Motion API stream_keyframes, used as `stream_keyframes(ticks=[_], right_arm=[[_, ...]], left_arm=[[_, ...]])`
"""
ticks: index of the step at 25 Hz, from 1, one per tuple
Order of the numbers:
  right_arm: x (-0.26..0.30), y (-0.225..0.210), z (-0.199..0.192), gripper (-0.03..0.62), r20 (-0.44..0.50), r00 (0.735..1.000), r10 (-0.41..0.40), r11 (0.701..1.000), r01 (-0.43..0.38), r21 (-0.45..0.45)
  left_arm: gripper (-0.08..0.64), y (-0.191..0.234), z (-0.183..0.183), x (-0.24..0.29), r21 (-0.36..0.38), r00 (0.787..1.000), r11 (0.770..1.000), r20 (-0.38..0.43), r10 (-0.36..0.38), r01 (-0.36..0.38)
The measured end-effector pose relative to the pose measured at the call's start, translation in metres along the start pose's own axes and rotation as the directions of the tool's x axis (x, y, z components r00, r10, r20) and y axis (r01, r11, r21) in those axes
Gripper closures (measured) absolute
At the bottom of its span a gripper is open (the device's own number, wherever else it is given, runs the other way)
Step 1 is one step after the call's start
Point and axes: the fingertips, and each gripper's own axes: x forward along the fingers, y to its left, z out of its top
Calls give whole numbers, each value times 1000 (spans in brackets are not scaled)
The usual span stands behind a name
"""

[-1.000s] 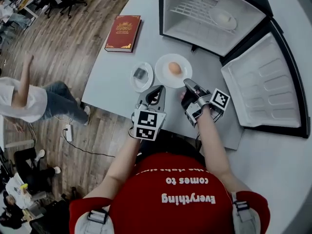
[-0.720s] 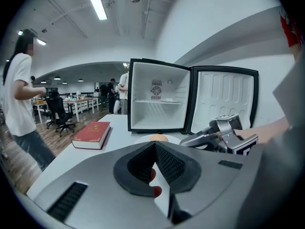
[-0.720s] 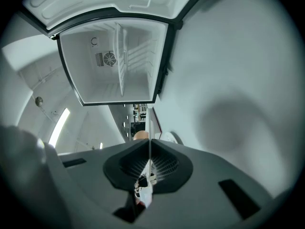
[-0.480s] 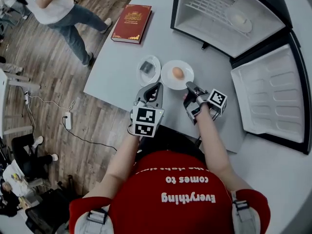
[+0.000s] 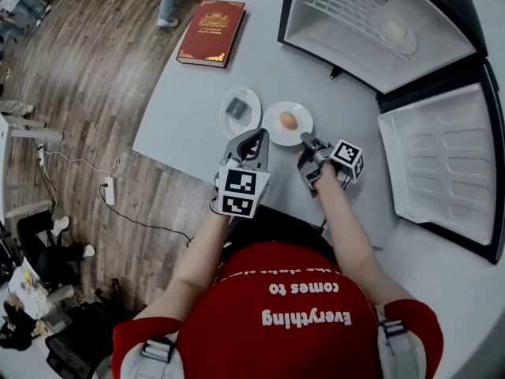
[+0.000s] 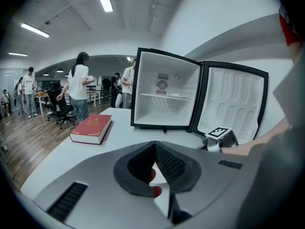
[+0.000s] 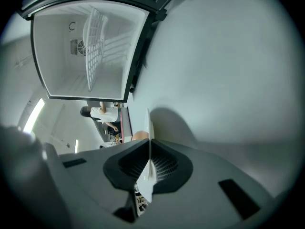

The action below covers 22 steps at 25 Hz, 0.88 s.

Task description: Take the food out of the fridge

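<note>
A white plate (image 5: 278, 125) with a brown egg (image 5: 288, 121) on it is at the table's near side. My right gripper (image 5: 304, 140) is shut on that plate's near rim. The right gripper view shows the rim (image 7: 149, 123) edge-on between the pads of my right gripper (image 7: 149, 146), low over the table, throwing a shadow. My left gripper (image 5: 259, 133) hovers just left of the plate, shut and empty; in its own view the tips of my left gripper (image 6: 155, 144) meet. The open fridge (image 5: 359, 34) still holds a plate with a pale item (image 5: 394, 31).
A smaller plate with a grey object (image 5: 240, 110) lies left of the egg plate. A red book (image 5: 211, 33) lies at the table's far left. The fridge door (image 5: 442, 160) stands open at the right. People stand in the room behind the table (image 6: 78, 87).
The right gripper has sunk toward the table with the egg plate. The left gripper has dropped a little. A person beside the table has walked off.
</note>
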Motion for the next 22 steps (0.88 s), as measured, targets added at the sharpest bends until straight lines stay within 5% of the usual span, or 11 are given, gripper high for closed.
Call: stream_keyframes(ticks=[11,14,19,22], right_arm=[[7,-25,2,563,-42,976,-212,970,204,-134],[8,-21,-3,431,-69,967,-246,956,230,-181],[-5,-22,1,419,-36,928,-371,903,352,-245],[-16,-4,7,421,-4,934,-358,912,348,-217]], left_arm=[[560,1,-4,12,-10,1000,1000,-20,-12,11],[561,1,-4,11,-11,1000,1000,-18,-10,10],[561,2,0,12,2,1000,1000,-12,-5,5],[561,5,12,10,16,1000,1000,10,0,0]])
